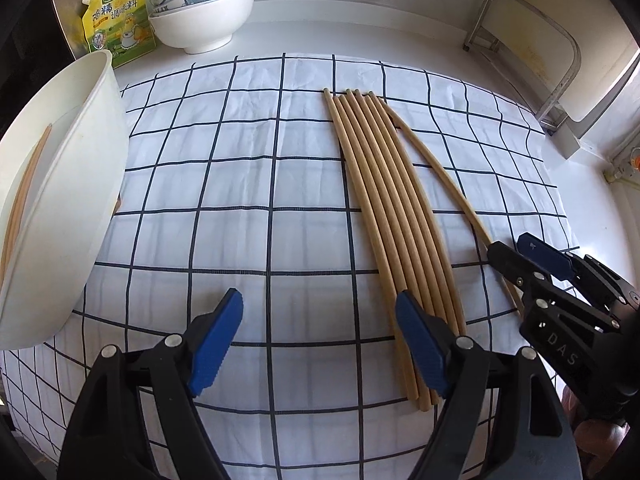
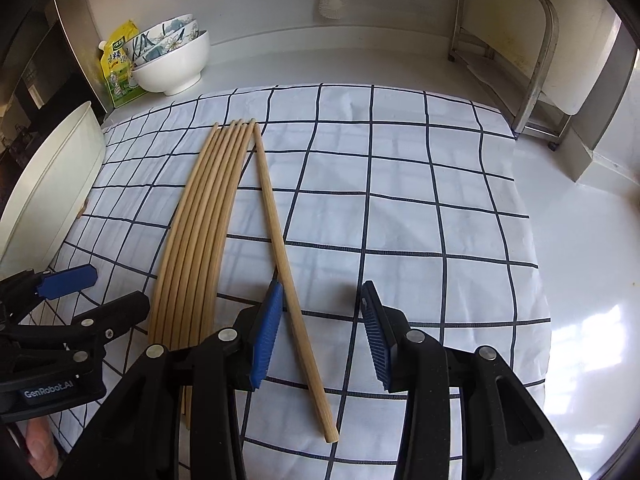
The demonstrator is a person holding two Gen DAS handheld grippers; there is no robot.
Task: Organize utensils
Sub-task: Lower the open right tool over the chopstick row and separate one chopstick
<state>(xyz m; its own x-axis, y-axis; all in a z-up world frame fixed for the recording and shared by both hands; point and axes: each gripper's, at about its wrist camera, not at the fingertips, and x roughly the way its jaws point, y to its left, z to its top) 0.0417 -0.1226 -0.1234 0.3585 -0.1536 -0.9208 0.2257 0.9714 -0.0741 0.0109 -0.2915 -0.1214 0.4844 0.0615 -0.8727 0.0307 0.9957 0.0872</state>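
Several wooden chopsticks (image 1: 384,204) lie side by side in a row on a white checked cloth (image 1: 224,184); the row also shows in the right wrist view (image 2: 200,232). One more chopstick (image 2: 288,276) lies apart to the row's right, angled, between the open fingers of my right gripper (image 2: 320,328), close to the left pad. That chopstick also shows in the left wrist view (image 1: 444,172). My left gripper (image 1: 320,344) is open and empty, low over the cloth, its right finger over the row's near ends. A white bowl (image 1: 60,200) at the left holds more chopsticks.
Stacked bowls (image 1: 204,12) and a yellow seasoning pouch (image 1: 116,16) stand at the back left. A metal rack (image 2: 516,56) stands at the back right. White countertop (image 2: 580,240) lies to the right of the cloth.
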